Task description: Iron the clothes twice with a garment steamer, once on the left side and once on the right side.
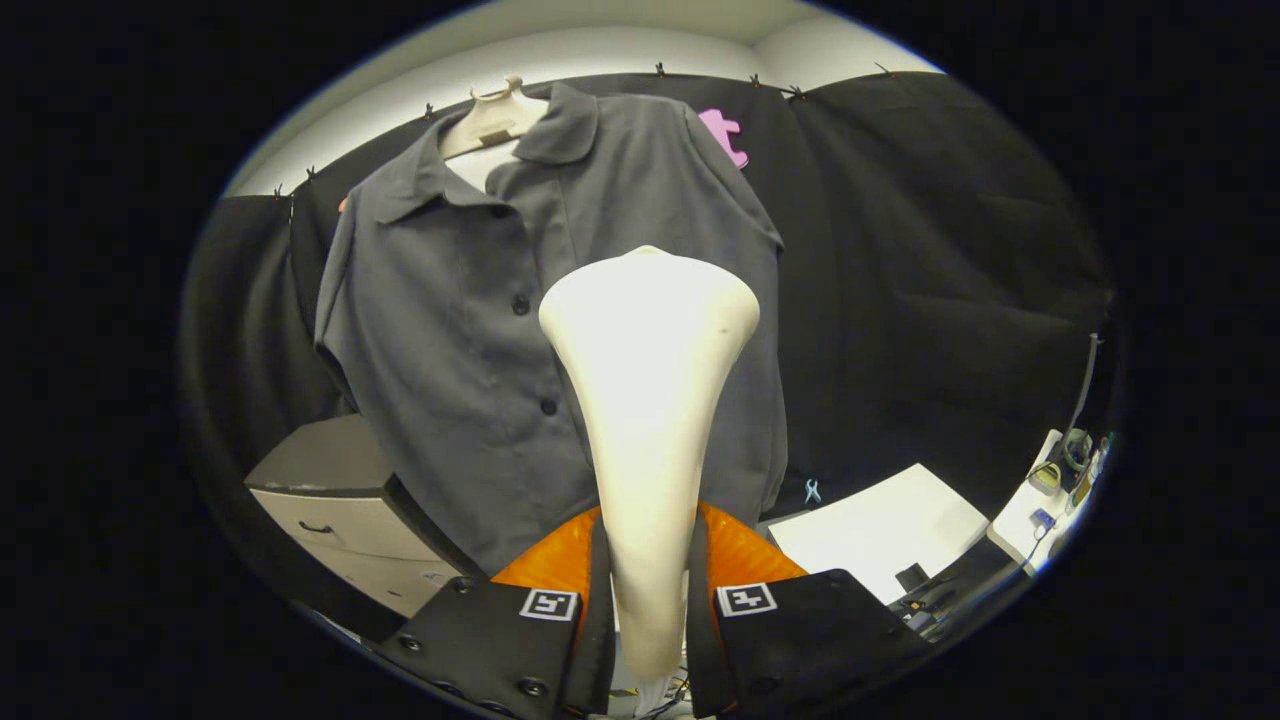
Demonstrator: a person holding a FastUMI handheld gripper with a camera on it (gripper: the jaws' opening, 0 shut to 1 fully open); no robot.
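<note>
The gripper is closed on the garment steamer, both fingers pressing the slim lower part of its cream handle from either side, so the steamer rises straight up from between them and widens to a broad rounded head. That head stands in front of the grey shirt, overlapping the shirt's right-hand front panel just beside the row of dark buttons; whether the head touches the cloth cannot be told. The shirt hangs on a pale hanger, collar open and the placket closed by the buttons below it, and it fills the space beyond the steamer, reaching down behind the gripper. Relative to the shirt, a pale drawer cabinet with a dark top sits low on its left, partly behind the hem. To the shirt's right lies a white bench, and past it at the far right small items that are too small to tell. A small blue clip sits just right of the shirt's lower edge, by the bench.
</note>
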